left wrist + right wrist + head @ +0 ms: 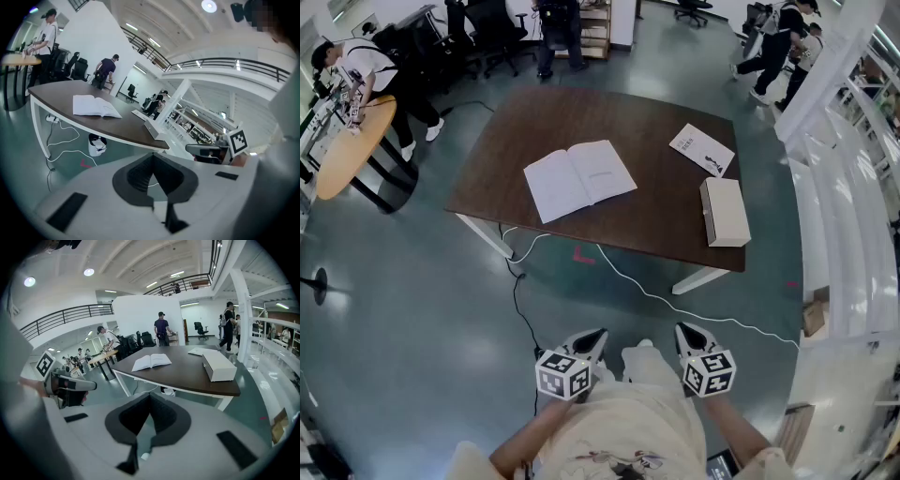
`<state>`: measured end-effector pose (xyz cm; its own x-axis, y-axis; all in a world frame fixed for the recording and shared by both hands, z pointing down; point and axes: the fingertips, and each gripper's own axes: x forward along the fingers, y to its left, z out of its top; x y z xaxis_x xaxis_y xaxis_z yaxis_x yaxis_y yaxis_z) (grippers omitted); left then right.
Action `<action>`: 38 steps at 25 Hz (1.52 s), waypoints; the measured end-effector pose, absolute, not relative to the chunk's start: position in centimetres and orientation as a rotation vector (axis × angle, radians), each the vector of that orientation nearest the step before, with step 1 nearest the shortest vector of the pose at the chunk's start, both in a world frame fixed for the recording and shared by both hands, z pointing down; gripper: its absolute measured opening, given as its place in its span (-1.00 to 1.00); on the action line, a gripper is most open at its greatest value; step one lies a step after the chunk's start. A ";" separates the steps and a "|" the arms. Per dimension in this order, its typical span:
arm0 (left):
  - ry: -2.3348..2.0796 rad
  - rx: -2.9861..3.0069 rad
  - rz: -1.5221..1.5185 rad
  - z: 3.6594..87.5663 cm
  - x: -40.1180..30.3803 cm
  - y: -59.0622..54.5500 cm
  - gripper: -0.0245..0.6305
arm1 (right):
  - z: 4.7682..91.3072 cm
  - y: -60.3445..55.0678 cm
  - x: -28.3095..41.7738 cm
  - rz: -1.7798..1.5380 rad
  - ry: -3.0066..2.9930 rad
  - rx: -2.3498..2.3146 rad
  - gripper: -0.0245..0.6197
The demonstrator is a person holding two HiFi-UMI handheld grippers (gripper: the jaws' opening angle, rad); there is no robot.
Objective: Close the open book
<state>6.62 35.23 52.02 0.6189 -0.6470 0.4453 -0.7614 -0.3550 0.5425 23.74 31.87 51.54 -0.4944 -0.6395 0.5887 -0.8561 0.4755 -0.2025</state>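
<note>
An open white book (579,178) lies flat, pages up, near the middle of a dark brown table (656,216). I stand on the floor well short of the table's near edge. Both grippers hang low in front of me, far from the book. In the head view my left gripper (592,336) is shut, and so is my right gripper (687,331); neither holds anything. In the left gripper view the book (93,105) lies beyond the closed left gripper (152,155). The right gripper view shows the book (151,362) past the closed right gripper (150,395).
A pale box (724,211) and a leaflet (702,149) lie on the table's right part. White and black cables (675,300) trail over the floor under and before the table. A round wooden table (352,141) with a person stands far left, white railings (844,234) run along the right.
</note>
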 end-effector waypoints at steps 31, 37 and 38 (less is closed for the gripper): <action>-1.183 1.990 0.394 50.9 16.9 42.2 -0.91 | 51.7 37.4 24.1 0.804 -2.496 0.917 -0.90; -1.193 1.976 0.368 51.7 12.8 39.2 -0.91 | 52.4 34.8 19.5 0.786 -2.463 0.858 -0.90; -1.194 1.968 0.358 51.8 11.6 38.4 -0.91 | 52.5 34.0 18.3 0.784 -2.459 0.852 -0.90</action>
